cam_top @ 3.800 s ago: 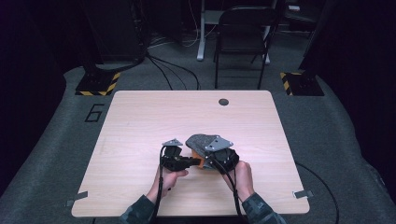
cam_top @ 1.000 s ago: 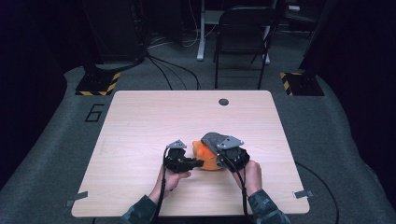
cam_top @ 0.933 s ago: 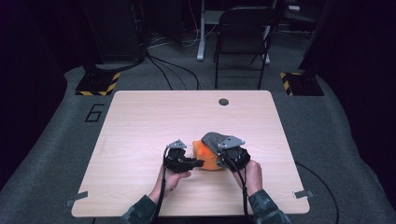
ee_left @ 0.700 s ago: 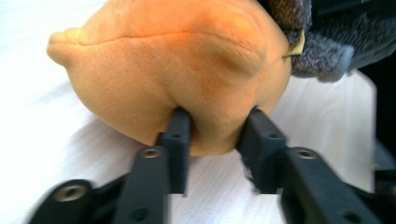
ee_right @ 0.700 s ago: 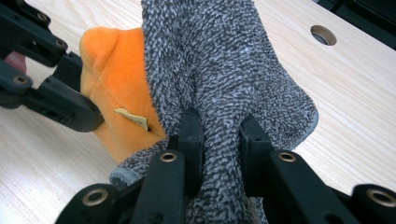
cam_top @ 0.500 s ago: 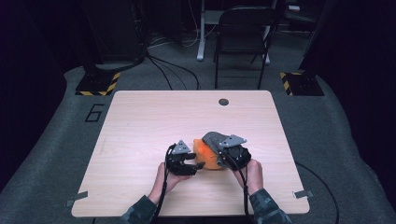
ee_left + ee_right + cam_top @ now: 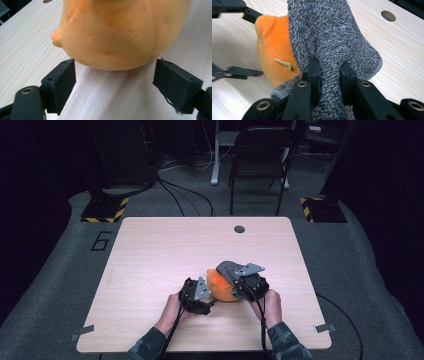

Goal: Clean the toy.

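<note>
An orange plush toy (image 7: 219,289) lies on the wooden table (image 7: 165,250) with a grey fuzzy cloth (image 7: 229,268) draped over its top. My right gripper (image 7: 241,284) is shut on a fold of that grey cloth (image 7: 329,37), its jaws (image 7: 329,68) pinching the fabric beside the plush (image 7: 272,47). My left gripper (image 7: 210,301) sits at the plush's left side. Its jaws have just been opening and now stand wide (image 7: 115,66), with the plush (image 7: 117,32) bulging just ahead of them and neither pad pressing on it.
A round cable hole (image 7: 239,229) sits near the table's far edge. Beyond the table stand a dark folding chair (image 7: 260,160) and yellow-black striped floor bases (image 7: 106,210). Bare tabletop spreads to the left and far side of the plush.
The left gripper's jaws have opened off the orange plush. The right gripper, the cloth and the plush have stayed where they were over the last second.
</note>
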`<act>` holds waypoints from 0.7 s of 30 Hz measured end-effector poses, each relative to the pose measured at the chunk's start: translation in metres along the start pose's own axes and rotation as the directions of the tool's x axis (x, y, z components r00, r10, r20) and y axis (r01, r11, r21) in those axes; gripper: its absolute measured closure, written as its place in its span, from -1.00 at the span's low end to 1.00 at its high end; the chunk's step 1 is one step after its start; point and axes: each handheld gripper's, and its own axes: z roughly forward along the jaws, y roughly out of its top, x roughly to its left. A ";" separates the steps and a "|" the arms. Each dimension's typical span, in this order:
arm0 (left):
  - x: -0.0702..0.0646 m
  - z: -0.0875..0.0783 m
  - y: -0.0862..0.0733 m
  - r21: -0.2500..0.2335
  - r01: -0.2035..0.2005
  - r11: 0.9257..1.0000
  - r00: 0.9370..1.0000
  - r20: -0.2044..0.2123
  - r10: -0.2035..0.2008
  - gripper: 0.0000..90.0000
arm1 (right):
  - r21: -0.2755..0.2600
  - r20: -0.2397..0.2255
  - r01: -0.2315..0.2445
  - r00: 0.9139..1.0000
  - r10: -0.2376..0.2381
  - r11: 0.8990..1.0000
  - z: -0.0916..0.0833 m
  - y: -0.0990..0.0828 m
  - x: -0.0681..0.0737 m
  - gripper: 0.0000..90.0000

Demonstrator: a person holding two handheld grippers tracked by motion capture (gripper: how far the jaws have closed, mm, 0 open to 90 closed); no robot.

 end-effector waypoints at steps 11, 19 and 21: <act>-0.002 0.015 -0.006 -0.067 -0.103 0.992 0.994 -0.052 0.100 -0.40 | 0.014 -0.012 -0.025 1.000 0.025 1.000 0.001 0.000 -0.003 0.67; -0.003 0.015 -0.008 -0.090 -0.139 0.986 0.989 -0.069 0.133 0.24 | 0.011 -0.013 -0.039 0.999 0.039 0.999 0.002 -0.001 -0.003 0.67; -0.003 0.015 -0.009 -0.096 -0.136 0.986 0.989 -0.067 0.130 0.40 | 0.008 -0.023 -0.027 0.999 0.027 1.000 0.002 -0.001 -0.004 0.67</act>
